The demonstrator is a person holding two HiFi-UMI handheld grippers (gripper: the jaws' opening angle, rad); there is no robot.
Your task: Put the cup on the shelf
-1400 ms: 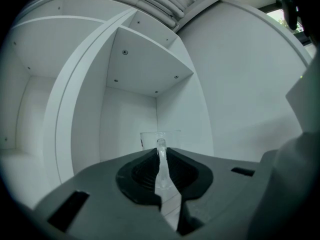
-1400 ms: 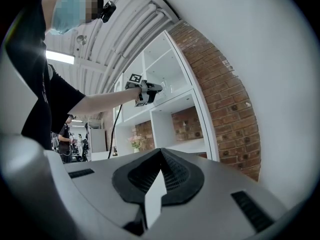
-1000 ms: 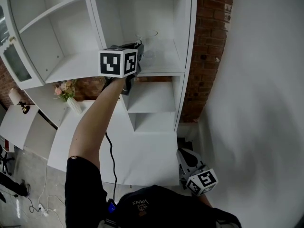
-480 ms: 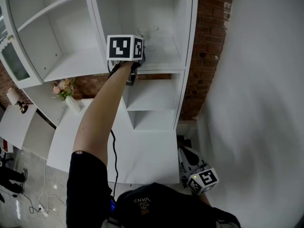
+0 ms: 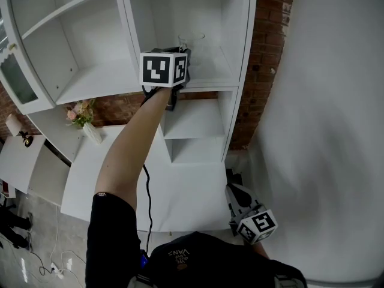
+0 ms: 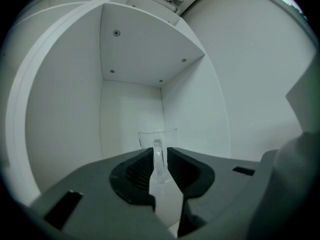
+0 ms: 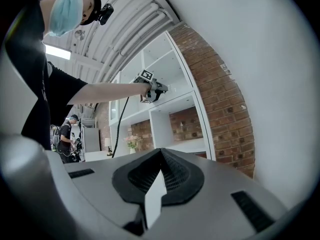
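A clear glass cup [image 5: 193, 41] is inside the upper right compartment of the white shelf unit [image 5: 211, 80]. My left gripper [image 5: 183, 57] reaches into that compartment and is shut on the cup's handle. In the left gripper view the handle stands upright between the two jaws of the left gripper [image 6: 160, 157], with the cup [image 6: 158, 136] just beyond them in front of the compartment's back wall [image 6: 129, 109]. Whether the cup rests on the shelf board cannot be told. My right gripper [image 5: 236, 194] hangs low at the lower right, shut with nothing in it, and in its own view the right gripper [image 7: 161, 157] points toward the shelf.
A brick wall [image 5: 265, 53] borders the shelf on the right, then a plain white wall. A vase of flowers [image 5: 84, 116] stands on the white counter [image 5: 180, 192] below. A cable hangs from the left gripper. A person [image 7: 65, 140] stands far off.
My left gripper has moved up and to the right, carrying the cup deeper into the upper right compartment. The right gripper has stayed low.
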